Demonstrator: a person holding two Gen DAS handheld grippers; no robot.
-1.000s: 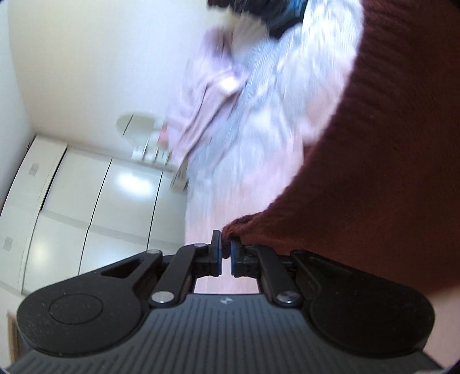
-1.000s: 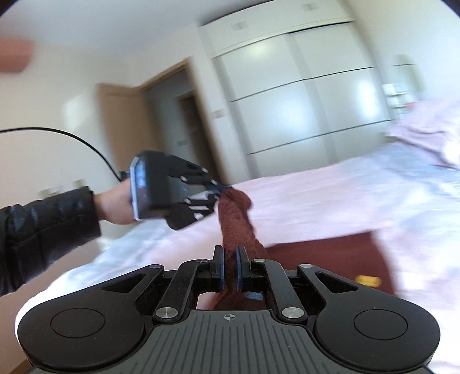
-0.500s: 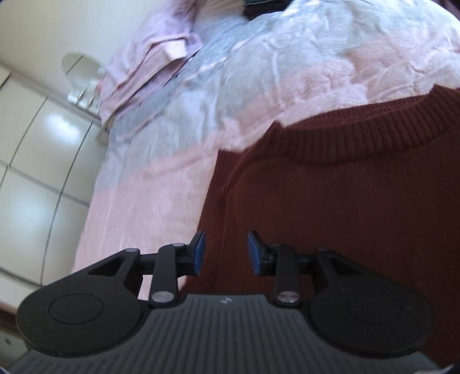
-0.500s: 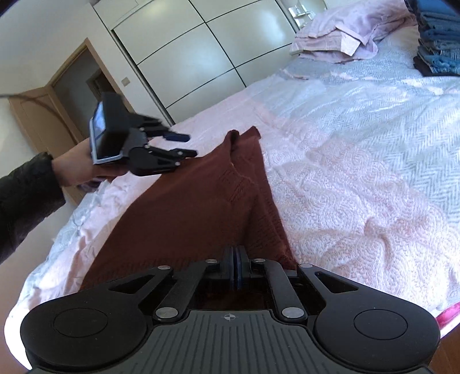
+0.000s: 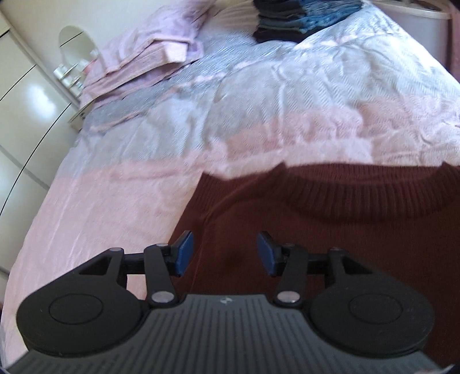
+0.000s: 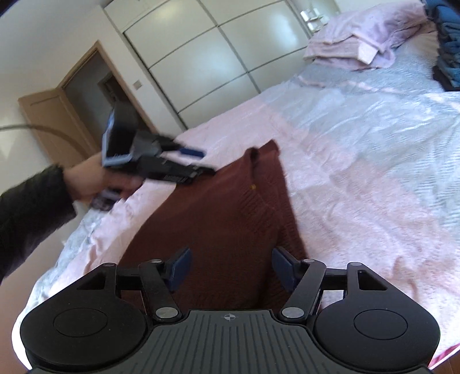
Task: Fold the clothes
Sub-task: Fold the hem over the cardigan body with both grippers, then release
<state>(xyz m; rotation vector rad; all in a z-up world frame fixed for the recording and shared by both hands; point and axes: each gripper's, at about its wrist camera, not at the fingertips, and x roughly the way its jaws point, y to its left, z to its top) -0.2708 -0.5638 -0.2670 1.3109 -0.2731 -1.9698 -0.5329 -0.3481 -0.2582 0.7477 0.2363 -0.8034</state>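
Sweater (image 5: pixel 330 236) lies flat on bed (image 5: pixel 143 178), lower part hidden behind both grippers' parted, empty jaws.

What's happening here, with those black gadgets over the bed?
A person is folding laundry with a handheld gripper in each hand. A dark red sweater lies spread on the pink bedspread. Both the left gripper and the right gripper are open above it, holding nothing. Folded blue clothes sit stacked near the pillows.
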